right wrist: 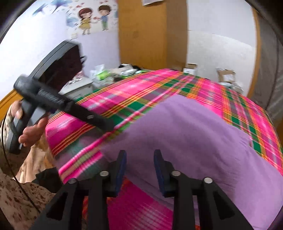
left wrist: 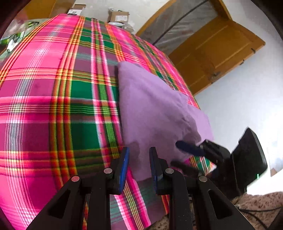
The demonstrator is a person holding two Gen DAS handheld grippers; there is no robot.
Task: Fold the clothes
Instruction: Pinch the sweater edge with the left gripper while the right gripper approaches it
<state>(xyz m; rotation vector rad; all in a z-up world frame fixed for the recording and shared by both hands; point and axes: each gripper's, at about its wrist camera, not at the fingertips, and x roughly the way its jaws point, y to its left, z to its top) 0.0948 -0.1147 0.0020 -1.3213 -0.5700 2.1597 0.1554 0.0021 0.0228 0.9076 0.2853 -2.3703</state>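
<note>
Nearest in the left wrist view, the left gripper (left wrist: 138, 159) hangs with its jaws spread and nothing pinched, just above the near edge of the purple garment (left wrist: 152, 109). The right gripper (right wrist: 140, 162) is likewise spread and empty over the same cloth. The purple garment lies flat and folded on the pink plaid bedspread (left wrist: 53, 99), toward its right side. At the left of the right wrist view, a hand (right wrist: 30, 132) grasps the other gripper's handle. Farther off stand cardboard boxes (left wrist: 118, 16) and a wooden door (left wrist: 217, 51).

both wrist cams angled down, sharing purple garment (left wrist: 155, 113)
</note>
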